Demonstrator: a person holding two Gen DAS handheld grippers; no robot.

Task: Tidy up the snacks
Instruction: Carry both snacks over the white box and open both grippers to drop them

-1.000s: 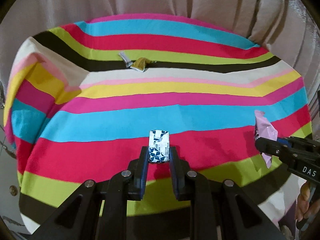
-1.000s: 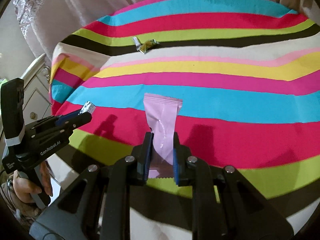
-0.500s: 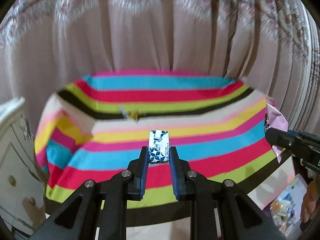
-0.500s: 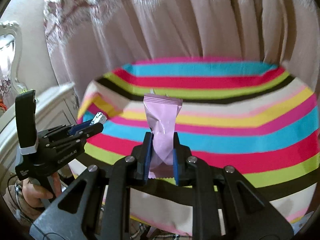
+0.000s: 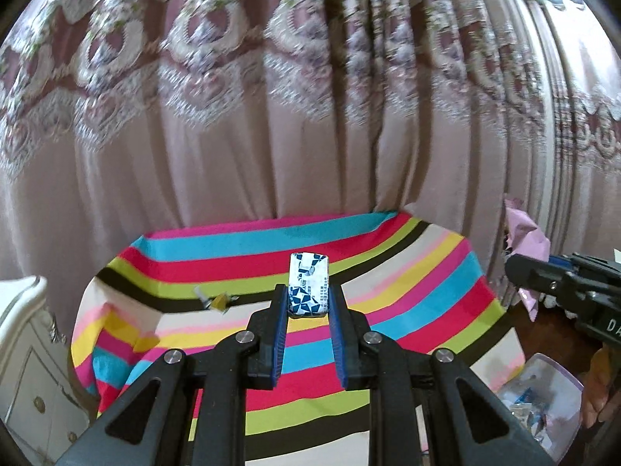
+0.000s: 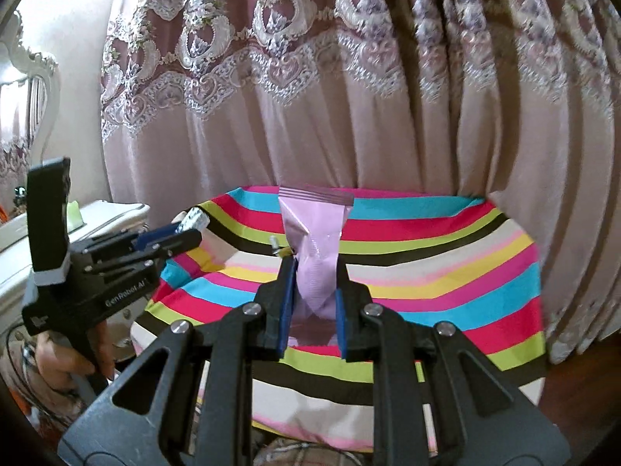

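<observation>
The left claw (image 5: 308,303) squeezes a small blue and white snack (image 5: 308,290) up above the stripy table (image 5: 427,272), with a yellow candy (image 5: 217,301) lying on it.

**Lace curtains behind a striped worktop**

A pinkish curtain (image 5: 240,147) with a lace-patterned mauve band across its upper part hung in heavy folds behind everything. The worktop (image 5: 407,272) wore a cloth striped in red, cyan, lime, black, cream, yellow and magenta. A white carved cabinet (image 5: 27,353) with small round knobs stood at its left side. In the right wrist view, an ornate white frame (image 6: 35,73) rose at far left, and dark wooden floor (image 6: 582,388) showed at lower right.
</observation>
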